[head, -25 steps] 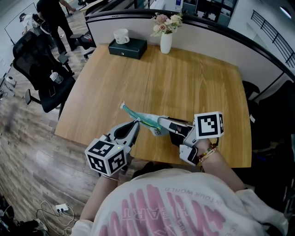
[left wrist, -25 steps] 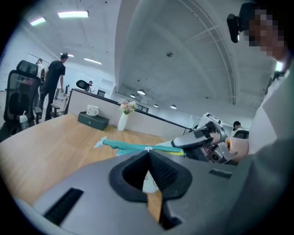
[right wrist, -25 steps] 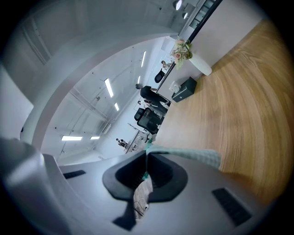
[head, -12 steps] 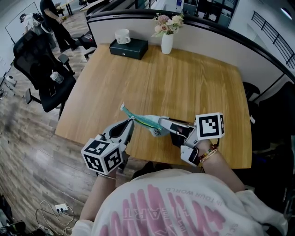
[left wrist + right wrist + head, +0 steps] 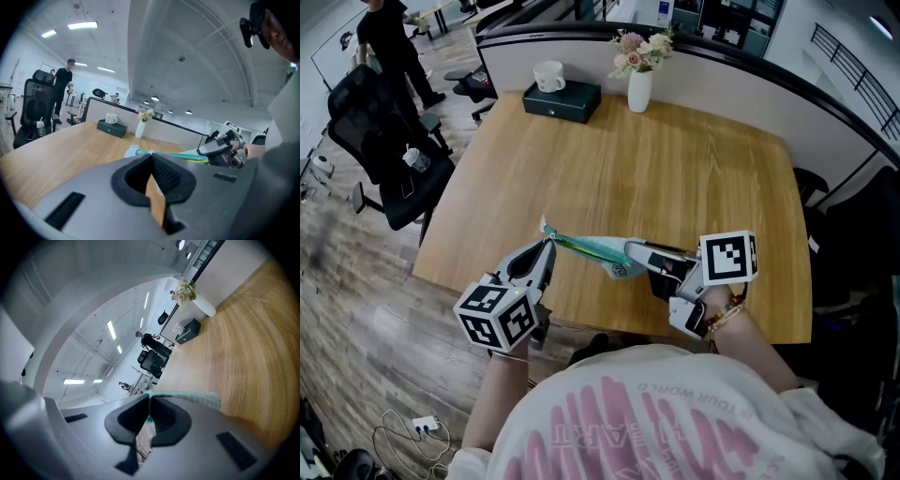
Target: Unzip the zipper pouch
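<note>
The pale green zipper pouch (image 5: 592,247) hangs stretched between both grippers, just above the table's front edge. My left gripper (image 5: 549,243) is shut on the zipper pull near the pouch's left end. In the left gripper view the teal zipper line (image 5: 180,157) runs from my left gripper (image 5: 151,153) towards the right gripper (image 5: 220,146). My right gripper (image 5: 628,251) is shut on the pouch's right end. In the right gripper view, pouch fabric (image 5: 199,399) shows past the closed tips of my right gripper (image 5: 149,397), and more hangs between the jaws.
The wooden table (image 5: 675,169) carries a black box (image 5: 561,97) with a white mug (image 5: 547,73) on it, and a white vase of flowers (image 5: 637,84), all at the far edge. A black office chair (image 5: 380,141) stands to the left, with a person (image 5: 389,37) behind it.
My left gripper has slid to the left along the pouch's top edge with the pull. The right gripper has stayed where it was. The person at the back has walked further left.
</note>
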Demonstrator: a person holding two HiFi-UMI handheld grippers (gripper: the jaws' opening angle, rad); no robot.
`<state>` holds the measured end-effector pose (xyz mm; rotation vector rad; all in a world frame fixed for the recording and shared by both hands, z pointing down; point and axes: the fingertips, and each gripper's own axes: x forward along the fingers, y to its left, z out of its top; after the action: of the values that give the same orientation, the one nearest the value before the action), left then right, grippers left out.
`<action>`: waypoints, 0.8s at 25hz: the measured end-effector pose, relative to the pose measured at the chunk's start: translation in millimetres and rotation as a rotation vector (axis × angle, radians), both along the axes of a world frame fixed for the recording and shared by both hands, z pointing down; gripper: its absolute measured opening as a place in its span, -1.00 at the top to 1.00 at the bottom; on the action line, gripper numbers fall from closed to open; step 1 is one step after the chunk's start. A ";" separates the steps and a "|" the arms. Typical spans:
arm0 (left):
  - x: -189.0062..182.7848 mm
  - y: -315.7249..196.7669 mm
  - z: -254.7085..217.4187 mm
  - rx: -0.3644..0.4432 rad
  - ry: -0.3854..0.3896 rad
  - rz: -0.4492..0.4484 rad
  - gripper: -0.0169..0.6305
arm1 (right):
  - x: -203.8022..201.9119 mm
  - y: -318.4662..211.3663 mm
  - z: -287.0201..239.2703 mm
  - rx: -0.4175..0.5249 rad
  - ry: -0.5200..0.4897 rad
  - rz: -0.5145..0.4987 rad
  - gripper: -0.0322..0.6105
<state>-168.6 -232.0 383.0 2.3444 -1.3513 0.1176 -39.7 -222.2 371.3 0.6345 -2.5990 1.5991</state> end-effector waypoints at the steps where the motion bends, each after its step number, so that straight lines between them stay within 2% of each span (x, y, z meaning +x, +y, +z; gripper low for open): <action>1: -3.2 -0.8 -0.4 0.002 0.001 -0.009 0.94 | -0.4 0.1 -1.2 0.005 -0.007 -0.003 0.89; 10: -14.2 -4.9 0.2 0.003 0.008 -0.038 0.94 | 5.8 -1.9 -0.2 -0.002 0.008 0.018 0.89; 14: -19.3 -8.3 1.3 0.006 0.012 -0.035 0.93 | 1.1 -3.0 -7.0 0.022 -0.026 0.008 0.89; 20: -19.0 -13.1 6.7 -0.009 0.019 -0.031 0.91 | 3.2 -4.6 -7.8 0.017 -0.005 0.062 0.88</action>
<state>-187.7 -245.1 389.8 2.3110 -1.3744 0.0923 -36.6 -226.8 363.5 0.7202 -2.6247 1.5986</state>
